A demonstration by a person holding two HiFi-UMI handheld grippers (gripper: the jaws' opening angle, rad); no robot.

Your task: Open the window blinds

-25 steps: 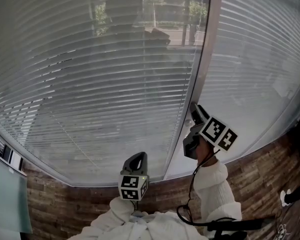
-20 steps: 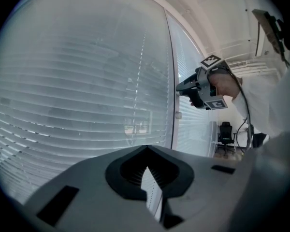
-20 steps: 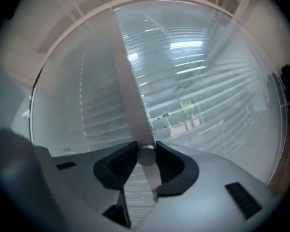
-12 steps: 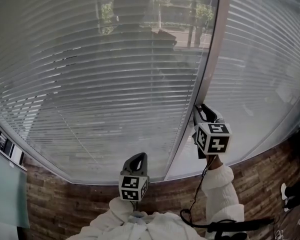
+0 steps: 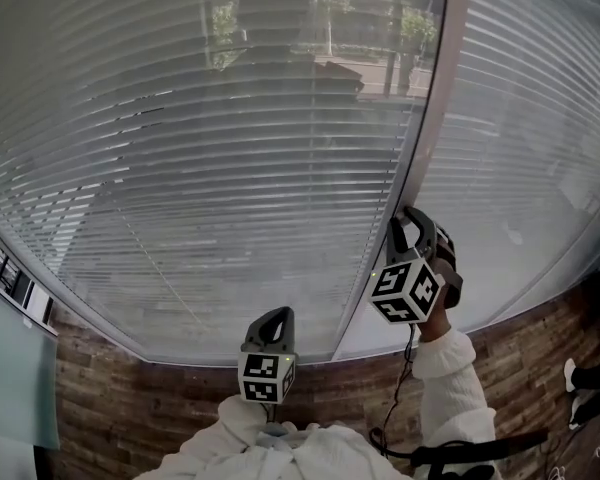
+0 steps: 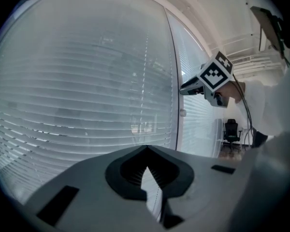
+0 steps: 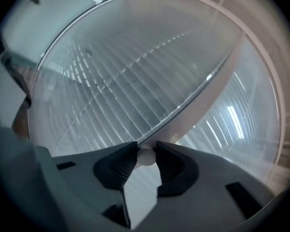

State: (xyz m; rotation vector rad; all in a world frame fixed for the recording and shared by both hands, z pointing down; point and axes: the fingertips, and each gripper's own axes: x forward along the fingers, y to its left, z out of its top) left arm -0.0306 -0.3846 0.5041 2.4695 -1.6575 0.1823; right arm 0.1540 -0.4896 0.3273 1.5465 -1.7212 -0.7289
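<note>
Grey slatted blinds (image 5: 210, 168) cover a curved window, with a second blind (image 5: 520, 148) right of the window post (image 5: 425, 158). A thin tilt wand (image 6: 176, 81) hangs beside the post and ends in a small white knob (image 7: 146, 157). My right gripper (image 5: 408, 224) is raised at the post, shut on that knob, which sits between its pads in the right gripper view. My left gripper (image 5: 271, 318) is held low in front of the left blind, away from it, its tips (image 6: 147, 151) together and nothing between them.
A wood-patterned wall strip (image 5: 130, 398) runs under the window sill. A pale panel (image 5: 10, 388) stands at the far left. A black cable (image 5: 392, 398) hangs from the right gripper along the white sleeve (image 5: 450, 388). An office chair (image 6: 230, 129) stands far off at the right.
My right gripper has rolled about its own axis while staying on the wand; its marker cube swung from the right side round to below. The left gripper has kept still.
</note>
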